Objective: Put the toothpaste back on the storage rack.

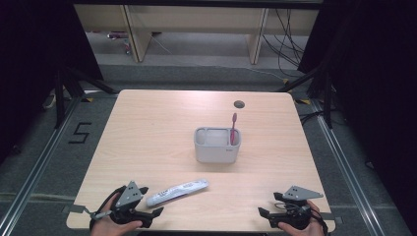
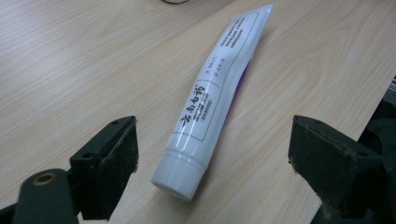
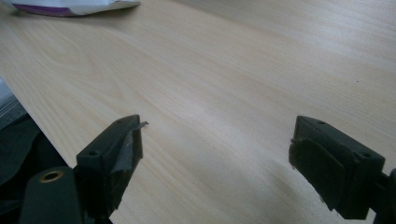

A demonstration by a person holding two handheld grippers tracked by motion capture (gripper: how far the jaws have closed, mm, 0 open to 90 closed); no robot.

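A: Where does the left gripper (image 1: 156,212) stand?

B: At the near edge of the table (image 1: 147,128), held in a hand. Its jaws are spread wide with nothing between the pads. In the left gripper view, the toothpaste tube (image 2: 210,105) lies flat just ahead of the gripper (image 2: 212,154), cap end nearest, roughly centred in the gap but touching neither jaw; the crimped end points away and to that view's right.

A: And the right gripper (image 1: 263,214)?

B: Also at the near edge, well apart from the left one, jaws likewise spread and empty. In the right gripper view (image 3: 215,149) bare wood lies ahead, with the tube's crimped end (image 3: 74,7) far off at the upper left.

A: What lies beyond the tube?

B: Farther from both grippers, a grey holder (image 1: 216,151) stands upright with a pink toothbrush (image 1: 232,129) standing in its right-hand compartment.
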